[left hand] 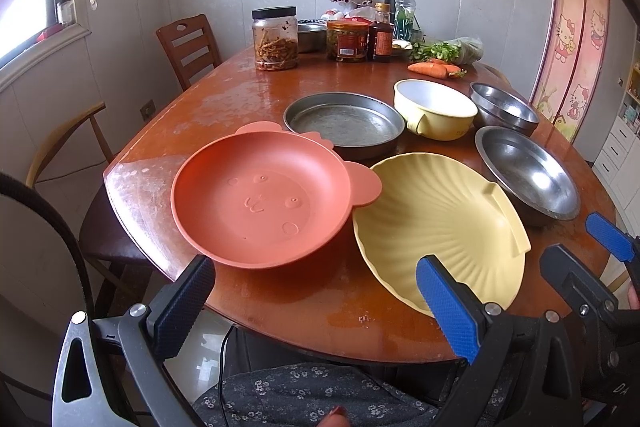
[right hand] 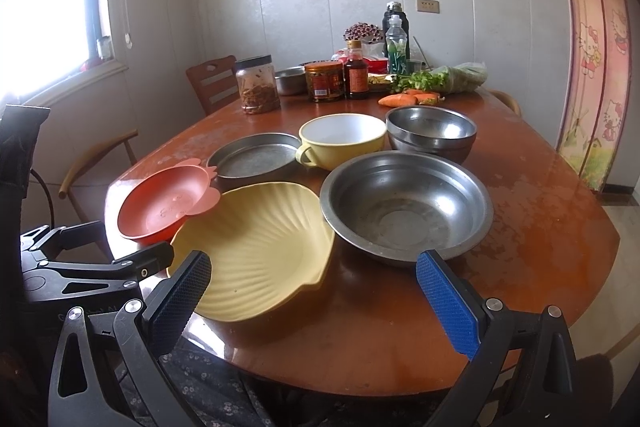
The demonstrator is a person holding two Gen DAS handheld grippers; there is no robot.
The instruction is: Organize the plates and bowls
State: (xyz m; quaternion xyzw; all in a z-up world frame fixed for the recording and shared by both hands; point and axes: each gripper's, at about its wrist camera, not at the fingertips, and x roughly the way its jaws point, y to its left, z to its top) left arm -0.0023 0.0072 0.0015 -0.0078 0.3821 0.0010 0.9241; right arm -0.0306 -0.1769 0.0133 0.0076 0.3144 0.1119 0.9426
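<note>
An orange bear-face plate [left hand: 260, 205] [right hand: 164, 205] lies near the table's front left. A yellow shell-shaped plate [left hand: 436, 227] [right hand: 256, 251] lies beside it, touching its ear. Behind stand a flat metal pan [left hand: 344, 123] [right hand: 252, 159], a yellow bowl with a handle [left hand: 436, 111] [right hand: 342, 139], stacked steel bowls [left hand: 504, 111] [right hand: 432, 131] and a wide steel bowl [left hand: 528, 171] [right hand: 406, 207]. My left gripper [left hand: 316, 303] is open and empty at the front edge. My right gripper [right hand: 312, 299] is open and empty, over the edge by the shell plate.
Jars [left hand: 276, 39], sauce bottles [left hand: 380, 35], water bottles, carrots [left hand: 432, 69] and greens crowd the far end of the wooden table [left hand: 240, 99]. Wooden chairs [left hand: 188, 47] stand on the left. The right gripper shows at the left wrist view's right edge [left hand: 608, 251].
</note>
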